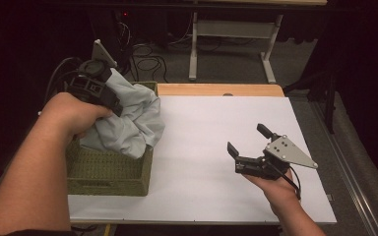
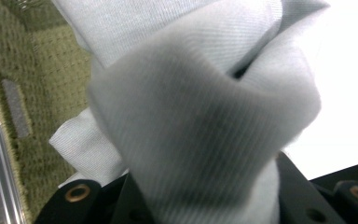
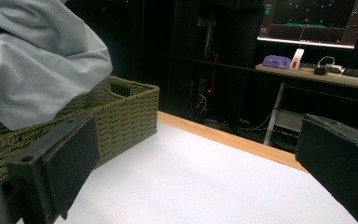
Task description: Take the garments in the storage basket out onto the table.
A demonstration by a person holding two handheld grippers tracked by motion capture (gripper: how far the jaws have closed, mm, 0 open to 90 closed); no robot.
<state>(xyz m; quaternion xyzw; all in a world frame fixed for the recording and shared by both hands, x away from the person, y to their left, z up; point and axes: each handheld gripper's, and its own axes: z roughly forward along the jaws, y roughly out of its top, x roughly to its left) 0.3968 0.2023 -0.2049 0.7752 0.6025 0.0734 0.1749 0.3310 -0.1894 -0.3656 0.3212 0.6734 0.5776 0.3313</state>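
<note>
Cloth lift from basket
Left gripper (image 1: 109, 101) pinches grey cloth (image 1: 133, 120) above basket (image 1: 108, 172); right gripper (image 1: 248, 140), jaws spread, waits well right.

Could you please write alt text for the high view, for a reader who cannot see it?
The left gripper is shut on a pale grey cloth, holding it bunched over a green woven basket at the left of a white table. The right gripper hovers open above the table, nothing between its jaws.
</note>
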